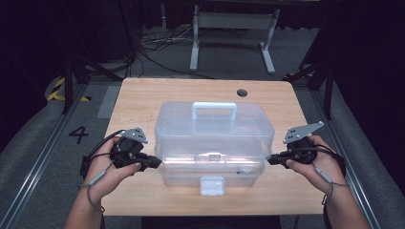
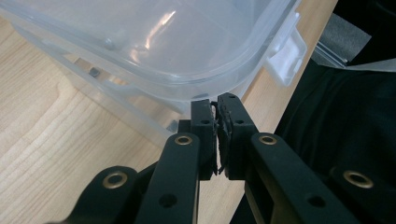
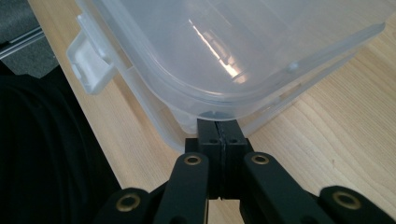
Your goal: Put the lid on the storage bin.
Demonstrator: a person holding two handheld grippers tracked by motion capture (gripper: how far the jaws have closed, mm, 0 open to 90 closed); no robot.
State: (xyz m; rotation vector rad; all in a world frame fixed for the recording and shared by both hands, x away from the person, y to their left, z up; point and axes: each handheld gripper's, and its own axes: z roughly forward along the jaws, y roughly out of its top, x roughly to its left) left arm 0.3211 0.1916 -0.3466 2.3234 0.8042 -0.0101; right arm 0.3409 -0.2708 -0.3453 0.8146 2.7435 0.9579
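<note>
Just in front of each clenched claw (image 1: pixel 156 162) (image 1: pixel 270 159), the light, slippery box (image 1: pixel 214 138) is best lifted under its lid rim.

Hand-held gripper (image 3: pixel 220 125) closed — touching box lid (image 3: pixel 243 51).

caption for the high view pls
Two shut grippers, left gripper and right gripper, pressed under a clear plastic box's lid corners.
</note>
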